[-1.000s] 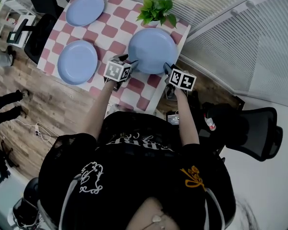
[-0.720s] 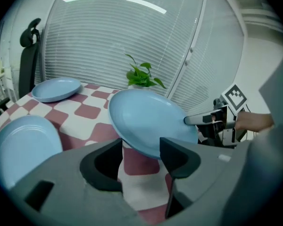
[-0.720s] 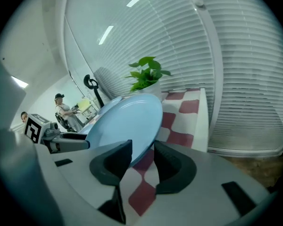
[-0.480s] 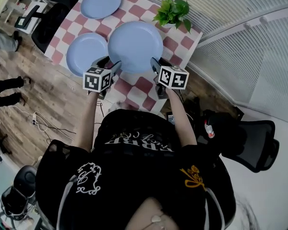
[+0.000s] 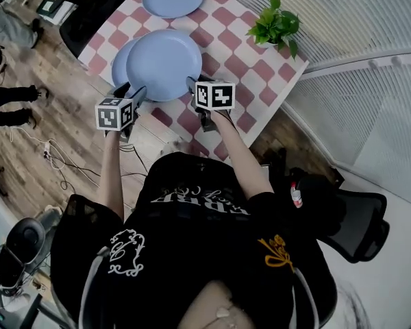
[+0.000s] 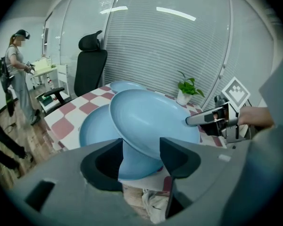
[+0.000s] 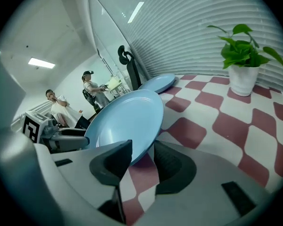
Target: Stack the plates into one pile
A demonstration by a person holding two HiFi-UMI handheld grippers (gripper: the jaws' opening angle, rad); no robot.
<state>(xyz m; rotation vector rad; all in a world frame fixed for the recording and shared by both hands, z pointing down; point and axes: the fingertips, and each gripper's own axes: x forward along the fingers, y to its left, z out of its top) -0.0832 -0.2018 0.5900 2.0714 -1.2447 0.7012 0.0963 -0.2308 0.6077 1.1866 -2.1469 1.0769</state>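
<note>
Item: blue plate [image 5: 163, 64] — pinched at near rim by my L gripper [image 5: 135, 93] & R gripper [image 5: 192, 84], tilted over second plate [image 5: 119, 66].

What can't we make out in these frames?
- Lower plate: head view, mostly covered by the carried plate. Cannot tell whether the two touch.
- Far plate: left gripper view, only a sliver shows above the carried plate.
- Plant: head view, its leaves hide the pot.
</note>
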